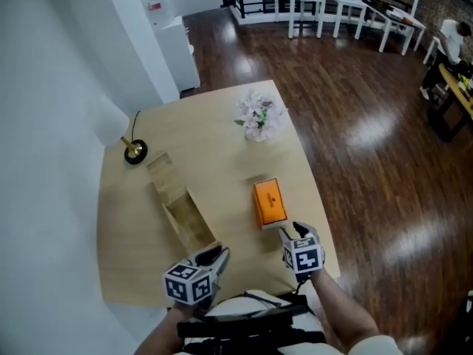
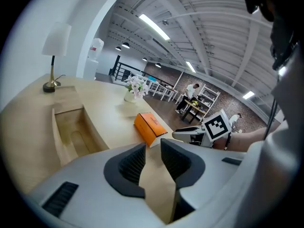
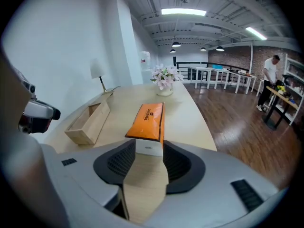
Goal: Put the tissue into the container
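An orange tissue pack (image 1: 269,203) lies flat on the wooden table (image 1: 222,132), right of centre. To its left lies a long open wooden container (image 1: 185,217), and what I see of its inside is bare. My right gripper (image 1: 293,232) hovers just short of the pack's near end, jaws open. In the right gripper view the pack (image 3: 148,120) sits straight ahead of the gripper (image 3: 148,148), with no pad pressing on it. My left gripper (image 1: 220,256) hangs near the container's near end, open and with nothing in it. In the left gripper view the gripper (image 2: 153,148) faces the container (image 2: 76,132) and the pack (image 2: 149,126).
A vase of pale flowers (image 1: 256,117) stands at the table's far side. A lamp base (image 1: 134,152) sits by the white wall at the far left. A flat wooden panel (image 1: 159,166) lies at the container's far end. Dark wood floor drops off beyond the table's right edge.
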Action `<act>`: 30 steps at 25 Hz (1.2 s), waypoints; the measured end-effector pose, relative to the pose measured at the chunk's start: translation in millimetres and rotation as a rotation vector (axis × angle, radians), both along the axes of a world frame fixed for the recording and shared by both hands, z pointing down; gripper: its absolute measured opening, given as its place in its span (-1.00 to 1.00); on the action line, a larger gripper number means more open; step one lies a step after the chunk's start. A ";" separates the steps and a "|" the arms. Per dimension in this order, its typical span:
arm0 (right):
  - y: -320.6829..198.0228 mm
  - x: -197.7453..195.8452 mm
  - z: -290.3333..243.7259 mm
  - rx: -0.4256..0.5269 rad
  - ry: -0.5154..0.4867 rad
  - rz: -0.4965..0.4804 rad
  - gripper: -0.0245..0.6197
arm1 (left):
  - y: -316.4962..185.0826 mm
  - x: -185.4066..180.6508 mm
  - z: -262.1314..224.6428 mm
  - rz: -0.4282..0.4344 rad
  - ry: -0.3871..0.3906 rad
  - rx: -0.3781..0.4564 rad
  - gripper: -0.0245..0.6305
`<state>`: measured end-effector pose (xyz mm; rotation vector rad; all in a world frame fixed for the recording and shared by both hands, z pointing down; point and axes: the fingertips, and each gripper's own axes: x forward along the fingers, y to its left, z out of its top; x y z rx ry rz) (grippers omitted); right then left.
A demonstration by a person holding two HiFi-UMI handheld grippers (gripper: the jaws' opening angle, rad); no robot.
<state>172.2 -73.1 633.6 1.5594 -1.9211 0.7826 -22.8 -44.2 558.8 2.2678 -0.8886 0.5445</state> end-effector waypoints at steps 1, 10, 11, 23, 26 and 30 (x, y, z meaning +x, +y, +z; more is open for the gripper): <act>-3.9 -0.9 -0.9 0.003 -0.005 -0.005 -0.31 | -1.5 3.0 -1.0 0.007 0.000 0.005 -0.61; -37.2 -10.0 -0.6 0.042 -0.022 -0.035 0.02 | -17.4 29.8 -7.3 0.060 0.016 0.047 -0.33; -41.1 -10.5 0.3 0.044 -0.020 -0.033 0.08 | -20.3 32.4 -7.7 0.063 0.018 0.054 -0.30; -84.7 -34.4 9.8 0.013 -0.047 -0.085 0.42 | -57.6 47.1 4.8 0.050 -0.008 0.048 -0.20; -94.9 -36.8 13.1 -0.010 -0.049 -0.084 0.46 | -65.2 50.4 9.5 0.054 -0.018 0.046 -0.20; -105.9 -39.3 22.0 -0.049 -0.051 -0.076 0.46 | -73.3 54.5 17.8 0.074 -0.026 0.034 -0.18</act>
